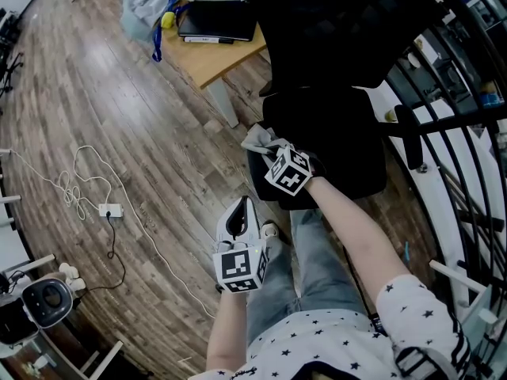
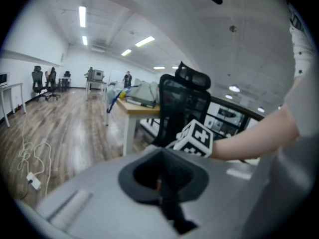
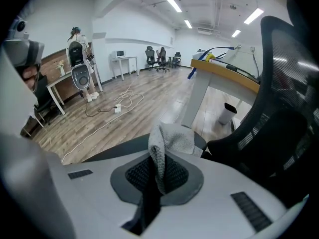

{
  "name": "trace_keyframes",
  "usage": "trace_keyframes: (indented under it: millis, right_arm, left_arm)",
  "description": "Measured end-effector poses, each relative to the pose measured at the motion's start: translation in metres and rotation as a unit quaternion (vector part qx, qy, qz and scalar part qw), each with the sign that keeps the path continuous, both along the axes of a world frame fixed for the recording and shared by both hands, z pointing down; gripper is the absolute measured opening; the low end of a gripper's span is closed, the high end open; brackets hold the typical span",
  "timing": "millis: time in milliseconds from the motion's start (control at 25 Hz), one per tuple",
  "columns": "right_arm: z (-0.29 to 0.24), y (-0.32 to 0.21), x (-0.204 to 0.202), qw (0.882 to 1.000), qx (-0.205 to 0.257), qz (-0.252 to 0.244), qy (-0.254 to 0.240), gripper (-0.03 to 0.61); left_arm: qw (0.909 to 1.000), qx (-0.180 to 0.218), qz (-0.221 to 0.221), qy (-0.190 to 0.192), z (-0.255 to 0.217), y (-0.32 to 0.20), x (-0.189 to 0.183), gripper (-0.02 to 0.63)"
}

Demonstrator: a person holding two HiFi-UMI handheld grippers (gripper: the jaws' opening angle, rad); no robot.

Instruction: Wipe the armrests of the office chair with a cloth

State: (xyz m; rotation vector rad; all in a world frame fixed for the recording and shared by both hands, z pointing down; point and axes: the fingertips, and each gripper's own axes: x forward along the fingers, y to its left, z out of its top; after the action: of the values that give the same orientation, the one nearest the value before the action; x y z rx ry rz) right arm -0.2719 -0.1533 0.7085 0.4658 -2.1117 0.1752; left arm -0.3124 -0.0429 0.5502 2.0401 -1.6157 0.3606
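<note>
Right gripper (image 3: 158, 169) pinches a grey cloth (image 3: 173, 137) over the armrest (image 3: 117, 148) of a black office chair (image 1: 341, 125). Left gripper (image 2: 161, 183) is pressed together, empty. Wood-plank floor (image 1: 119, 117), wooden counter (image 1: 214, 60) nearby.

Open wooden floor (image 1: 103, 109) lies left of the office chair (image 1: 333, 133); only a cable (image 1: 87, 182) crosses it. The desk (image 1: 218, 60) stands near the backrest (image 1: 341, 30) on that side. A railing (image 1: 467, 165) closes the right side, just beside the far armrest (image 1: 409, 137).
</note>
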Motion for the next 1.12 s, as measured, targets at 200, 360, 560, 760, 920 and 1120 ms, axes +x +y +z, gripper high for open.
trace_keyframes:
  millis: [200, 360, 560, 760, 920, 1120]
  right_arm:
    - [0.000, 0.018, 0.002, 1.000, -0.002, -0.001, 0.002, 0.028]
    - [-0.001, 0.037, 0.003, 1.000, -0.005, -0.007, 0.005, 0.028]
    - [-0.002, 0.058, 0.008, 1.000, -0.007, -0.006, 0.007, 0.028]
    - [-0.003, 0.074, 0.011, 1.000, -0.012, -0.006, 0.010, 0.028]
    - [-0.004, 0.084, 0.012, 1.000, -0.013, -0.003, 0.012, 0.028]
    - [-0.002, 0.100, 0.014, 1.000, -0.017, -0.003, 0.016, 0.028]
  left_arm:
    - [1.0000, 0.003, 0.004, 0.003, -0.004, 0.008, 0.001, 0.008]
    - [0.9999, 0.006, 0.007, 0.007, -0.009, 0.016, 0.001, 0.008]
    - [0.9999, 0.010, 0.011, 0.008, -0.014, 0.027, 0.004, 0.008]
    - [0.9998, 0.010, 0.014, 0.009, -0.019, 0.034, 0.004, 0.008]
    - [0.9998, 0.011, 0.016, 0.011, -0.021, 0.039, 0.003, 0.008]
    - [0.9996, 0.014, 0.022, 0.012, -0.022, 0.044, 0.003, 0.008]
